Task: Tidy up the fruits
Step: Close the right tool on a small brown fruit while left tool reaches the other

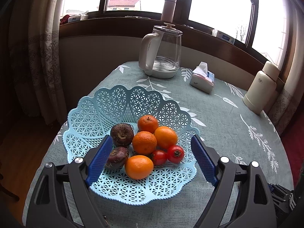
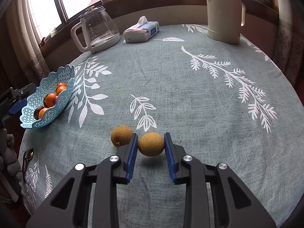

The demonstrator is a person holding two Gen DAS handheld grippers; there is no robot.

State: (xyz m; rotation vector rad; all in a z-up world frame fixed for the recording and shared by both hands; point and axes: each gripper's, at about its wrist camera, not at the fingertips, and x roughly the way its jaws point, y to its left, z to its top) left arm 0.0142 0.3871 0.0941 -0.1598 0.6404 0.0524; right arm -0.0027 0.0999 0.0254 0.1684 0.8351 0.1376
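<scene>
A light blue lattice basket (image 1: 106,106) holds several oranges (image 1: 144,142), two dark purple fruits (image 1: 121,134) and two small red fruits (image 1: 175,153). My left gripper (image 1: 152,158) hovers open just above the basket's near side, its blue pads wide apart around the fruit pile. In the right wrist view the basket (image 2: 55,93) sits at the table's far left edge. My right gripper (image 2: 151,144) is shut on a brown kiwi (image 2: 151,144), lifted slightly, with a shadow under it. A second kiwi (image 2: 121,135) lies on the cloth, touching the left finger's outer side.
A round table with a grey-green leaf-print cloth (image 2: 171,79) carries a glass kettle (image 1: 161,55), a tissue pack (image 1: 203,79) and a cream thermos (image 1: 261,87) along the window side. A spoon (image 2: 27,155) lies near the left edge of the table.
</scene>
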